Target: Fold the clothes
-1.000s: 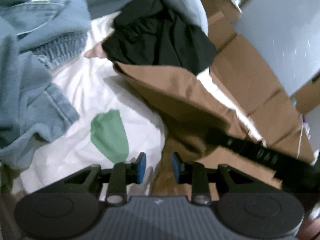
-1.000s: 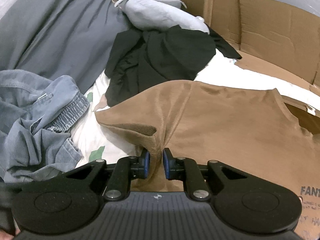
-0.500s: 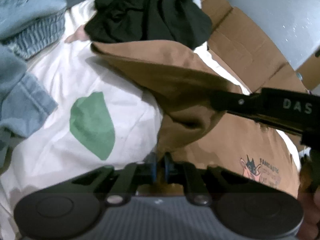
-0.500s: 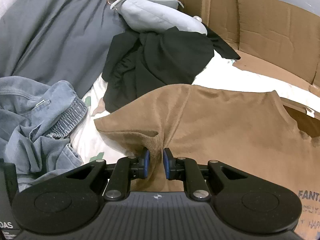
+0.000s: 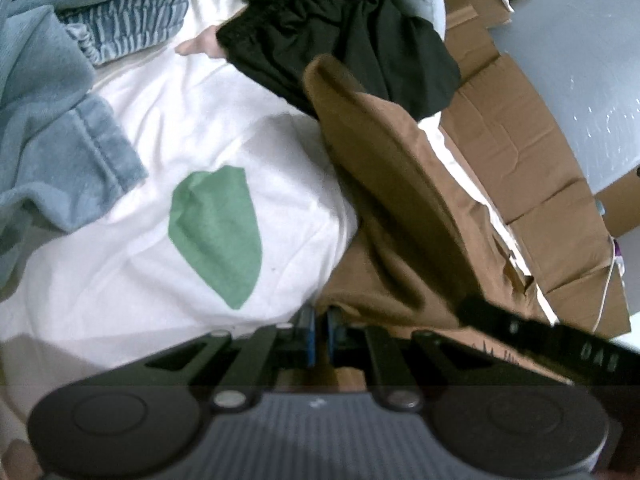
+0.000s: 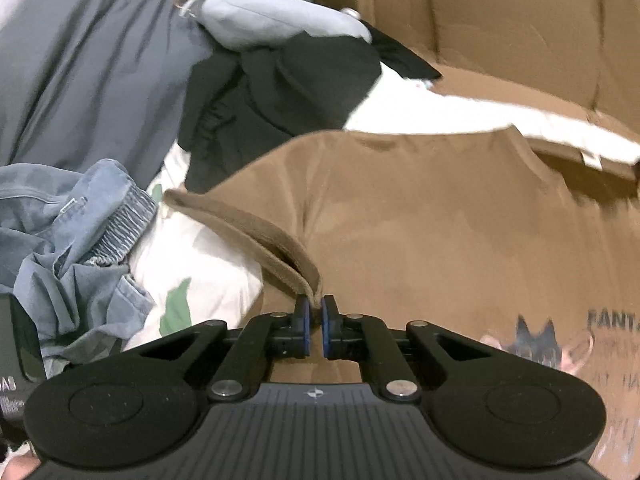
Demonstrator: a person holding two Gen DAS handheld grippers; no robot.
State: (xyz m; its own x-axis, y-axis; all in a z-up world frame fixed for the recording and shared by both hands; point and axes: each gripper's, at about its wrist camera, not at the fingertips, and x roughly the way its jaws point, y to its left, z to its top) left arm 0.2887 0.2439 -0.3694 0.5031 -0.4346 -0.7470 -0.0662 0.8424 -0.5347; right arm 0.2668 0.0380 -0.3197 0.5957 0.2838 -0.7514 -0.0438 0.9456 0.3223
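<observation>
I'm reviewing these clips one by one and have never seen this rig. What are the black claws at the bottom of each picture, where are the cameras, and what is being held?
There is no robot here. A person holds a two-finger gripper in each hand, and each carries a wide-angle camera looking forward along its fingers, so each picture shows its own gripper at the bottom. One picture is from the left gripper, the other from the right gripper. Both are shut on a brown T-shirt, pinching its edge at two spots; the right one holds a sleeve fold. The shirt lies on a white sheet with a green patch. Around it are denim clothes, a black garment and cardboard.
</observation>
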